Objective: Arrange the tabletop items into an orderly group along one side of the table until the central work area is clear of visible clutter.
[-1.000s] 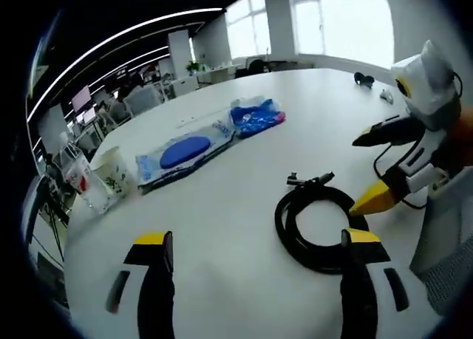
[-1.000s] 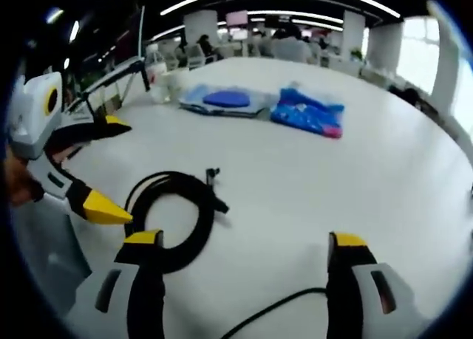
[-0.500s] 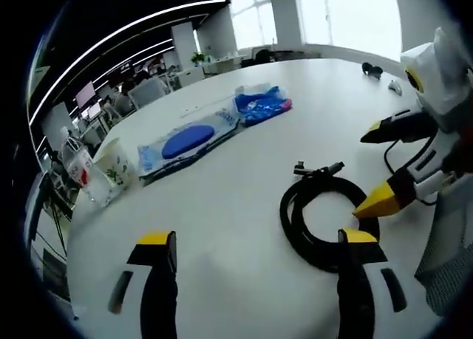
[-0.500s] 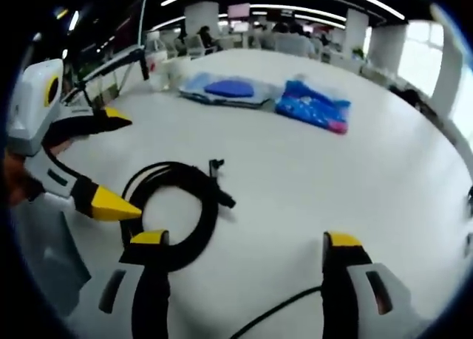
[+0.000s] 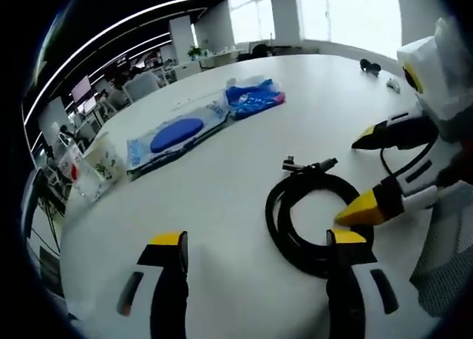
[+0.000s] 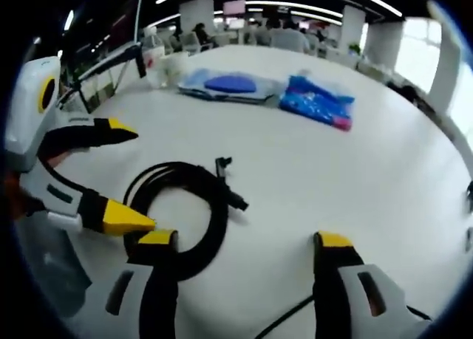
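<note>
Cataloguing: what lies on the round white tabletop (image 5: 222,206), and why you hold the tools as you do.
Coiled black cable with plug ends: lying flat near your edge of the tabletop (image 5: 314,221), loose, its plugs pointing away from you; it sits in the central work area, so it reads as the piece in hand.
Left gripper (image 5: 255,239): released, jaws spread wide and holding nothing; the coil's near side sits at its right-hand jaw, well placed to straddle a strand.
Right gripper (image 6: 240,239): likewise released and empty; the coil (image 6: 181,217) touches or passes just under its left-hand jaw, and I cannot tell which.
Reason for the pose: both tools close on the coil from opposite sides, probably so you can lift it without it springing apart.
Clear flat packet with a blue oval inside (image 5: 174,136): already far over towards one side.
Crumpled blue plastic bag (image 5: 255,99): just beside that packet, forming the start of a row.
White printed paper cup (image 5: 100,162): near the table's edge, beyond the packet.
Thin black lead (image 6: 295,317): running out beneath the right gripper.
</note>
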The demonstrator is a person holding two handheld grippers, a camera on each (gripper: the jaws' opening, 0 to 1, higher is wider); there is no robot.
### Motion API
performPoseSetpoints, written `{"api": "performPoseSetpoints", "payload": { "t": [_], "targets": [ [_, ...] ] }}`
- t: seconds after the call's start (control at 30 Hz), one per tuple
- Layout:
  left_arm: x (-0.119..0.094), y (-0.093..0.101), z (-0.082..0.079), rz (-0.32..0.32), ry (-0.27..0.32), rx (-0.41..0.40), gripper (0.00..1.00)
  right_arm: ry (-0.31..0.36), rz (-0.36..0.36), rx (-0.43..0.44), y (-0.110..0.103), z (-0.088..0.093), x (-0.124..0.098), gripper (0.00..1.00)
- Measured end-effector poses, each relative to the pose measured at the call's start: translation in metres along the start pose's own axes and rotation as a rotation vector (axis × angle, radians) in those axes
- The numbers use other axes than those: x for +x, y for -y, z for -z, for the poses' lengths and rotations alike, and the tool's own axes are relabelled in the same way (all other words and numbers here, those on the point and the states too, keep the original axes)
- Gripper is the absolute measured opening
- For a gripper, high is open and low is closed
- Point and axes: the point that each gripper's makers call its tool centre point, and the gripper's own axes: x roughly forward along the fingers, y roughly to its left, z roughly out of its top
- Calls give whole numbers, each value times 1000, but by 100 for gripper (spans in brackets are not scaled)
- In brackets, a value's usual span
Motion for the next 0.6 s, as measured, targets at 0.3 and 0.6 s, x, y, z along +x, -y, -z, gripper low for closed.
{"api": "performPoseSetpoints", "payload": {
  "t": [0.3,0.6],
  "targets": [
    [2,13,3,15,-48,-21,50,6,-27,-28,-10,-4,1,60],
    [2,24,5,51,-71,-60,32,35,-36,-37,-18,-7,3,51]
  ]
}}
